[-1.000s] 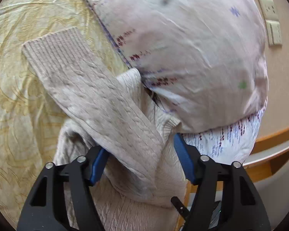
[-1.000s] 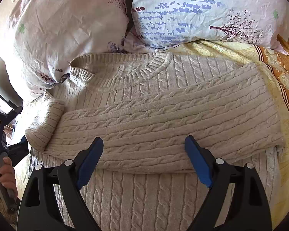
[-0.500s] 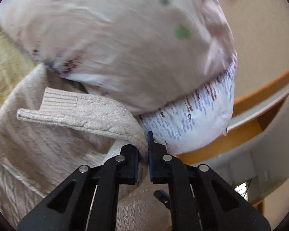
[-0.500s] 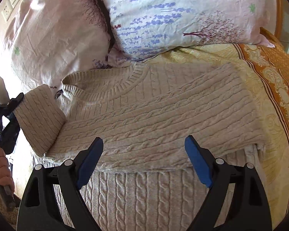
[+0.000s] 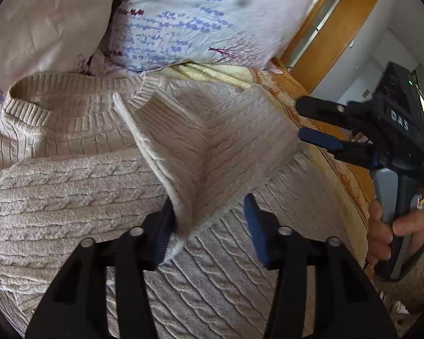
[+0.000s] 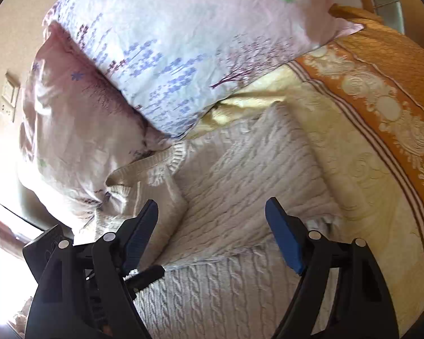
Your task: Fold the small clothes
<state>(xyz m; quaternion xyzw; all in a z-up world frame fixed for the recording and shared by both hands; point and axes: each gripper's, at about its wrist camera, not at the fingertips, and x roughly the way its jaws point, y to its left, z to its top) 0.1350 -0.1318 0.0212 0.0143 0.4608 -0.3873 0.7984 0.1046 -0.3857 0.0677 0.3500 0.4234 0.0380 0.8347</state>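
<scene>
A beige cable-knit sweater (image 5: pixel 70 186) lies on the bed, its ribbed collar (image 5: pixel 28 104) toward the pillows. In the left wrist view one sleeve with a ribbed cuff (image 5: pixel 212 141) lies across the chest. My left gripper (image 5: pixel 209 226) is open, the sleeve's edge resting against its left pad. My right gripper (image 6: pixel 212 231) is open and empty above the sweater (image 6: pixel 240 186); it also shows in the left wrist view (image 5: pixel 319 124) at the right.
Two floral pillows (image 6: pixel 161 42) lie behind the sweater. The yellow bedspread with an orange patterned border (image 6: pixel 381 107) runs along the right. A wooden headboard frame (image 5: pixel 333 19) and a wall socket (image 6: pixel 10 96) are at the edges.
My left gripper shut on the sleeve, carried it across the sweater's chest, and has now opened. My right gripper moved right and stayed open.
</scene>
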